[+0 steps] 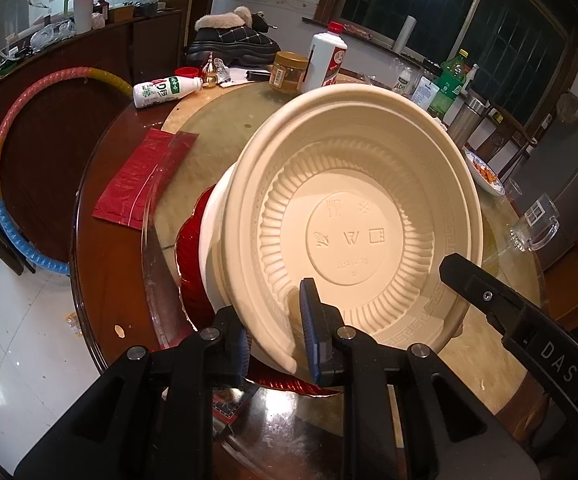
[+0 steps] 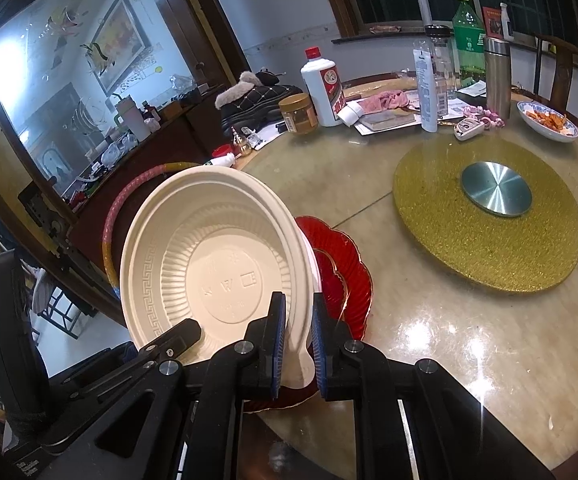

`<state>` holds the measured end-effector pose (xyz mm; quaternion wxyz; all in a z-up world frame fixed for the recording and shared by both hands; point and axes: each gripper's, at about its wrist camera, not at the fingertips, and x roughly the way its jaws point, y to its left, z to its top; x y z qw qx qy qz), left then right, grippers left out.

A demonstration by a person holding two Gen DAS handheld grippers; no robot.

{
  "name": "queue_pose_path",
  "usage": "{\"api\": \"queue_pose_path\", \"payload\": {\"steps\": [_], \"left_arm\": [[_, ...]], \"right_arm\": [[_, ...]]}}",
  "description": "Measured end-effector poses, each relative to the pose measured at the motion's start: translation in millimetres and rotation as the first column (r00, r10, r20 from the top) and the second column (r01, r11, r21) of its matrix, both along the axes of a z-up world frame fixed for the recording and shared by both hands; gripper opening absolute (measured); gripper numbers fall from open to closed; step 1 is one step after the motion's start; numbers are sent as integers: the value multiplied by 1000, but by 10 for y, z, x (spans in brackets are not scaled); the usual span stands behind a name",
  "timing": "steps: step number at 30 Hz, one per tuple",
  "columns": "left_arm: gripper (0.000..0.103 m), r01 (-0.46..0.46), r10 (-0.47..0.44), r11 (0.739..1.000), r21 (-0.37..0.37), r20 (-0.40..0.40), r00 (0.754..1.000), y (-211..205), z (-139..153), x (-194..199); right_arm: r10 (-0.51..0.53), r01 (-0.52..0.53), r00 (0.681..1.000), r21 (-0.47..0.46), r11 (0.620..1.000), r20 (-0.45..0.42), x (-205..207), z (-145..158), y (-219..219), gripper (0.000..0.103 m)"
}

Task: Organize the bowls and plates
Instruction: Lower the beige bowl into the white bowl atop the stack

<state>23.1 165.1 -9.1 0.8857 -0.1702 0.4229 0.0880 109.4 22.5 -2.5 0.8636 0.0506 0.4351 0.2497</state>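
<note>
Both my left hand-held gripper (image 1: pixel 277 332) and right hand-held gripper (image 2: pixel 297 332) pinch the tilted cream bowl's (image 1: pixel 353 216) rim, above the red plate (image 2: pixel 341 264) on the table (image 2: pixel 449 340).

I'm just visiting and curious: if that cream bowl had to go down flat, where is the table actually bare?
Bare tabletop lies between the red plate and the gold turntable, and toward the near edge. Another open strip runs between the turntable and the peanut butter jar. The far rim is crowded: white bottle, papers, green bottle, snack dish.
</note>
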Motion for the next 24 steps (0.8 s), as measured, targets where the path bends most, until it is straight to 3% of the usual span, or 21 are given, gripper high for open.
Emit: {"api": "queue_pose_path", "payload": {"steps": [18,24], "left_arm": [[20,-6,6,999,33,-27,1000,7,-9,121],[20,15,-13,1000,25,-76,997,39,-35,215]], "right_arm": [[0,0,1000,-22,1000,-12,112,-8,70,12],[6,-7,999,-17,1000,-53,184,-29,79,12]]}}
